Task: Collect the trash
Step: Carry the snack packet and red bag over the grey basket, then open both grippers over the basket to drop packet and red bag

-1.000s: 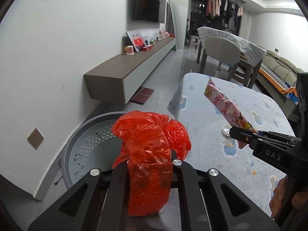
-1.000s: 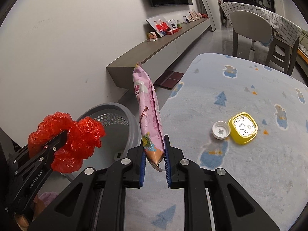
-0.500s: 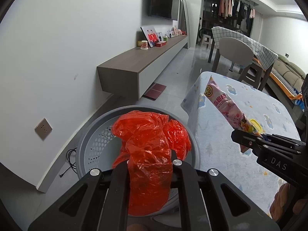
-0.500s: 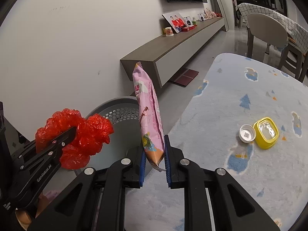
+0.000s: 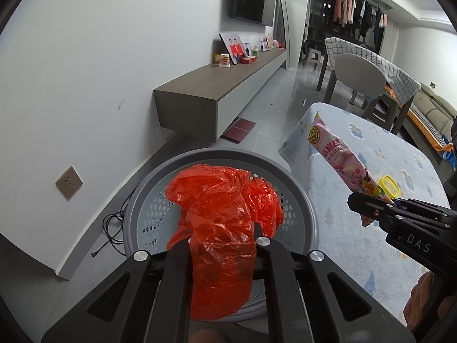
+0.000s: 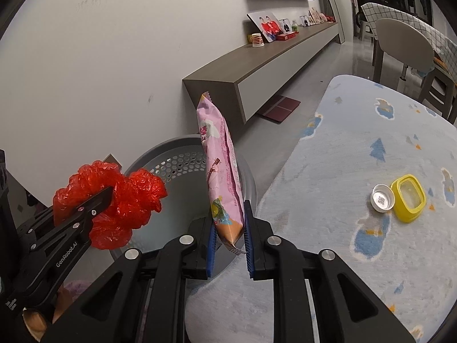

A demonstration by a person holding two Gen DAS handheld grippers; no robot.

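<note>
Both moved over grey basket [image 5: 302, 200]; left hand-held gripper [image 5: 222, 237] pinching red bag [image 5: 225, 214], right hand-held gripper [image 6: 228, 228] pinching pink wrapper [image 6: 222, 171].

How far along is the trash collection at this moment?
Done: nothing shows inside the grey basket yet. In hand: the left gripper is shut on a crumpled red plastic bag over the basket; the right gripper is shut on a pink snack wrapper near its rim. Left: dropping both, then the white bottle cap and yellow lid on the table.
</note>
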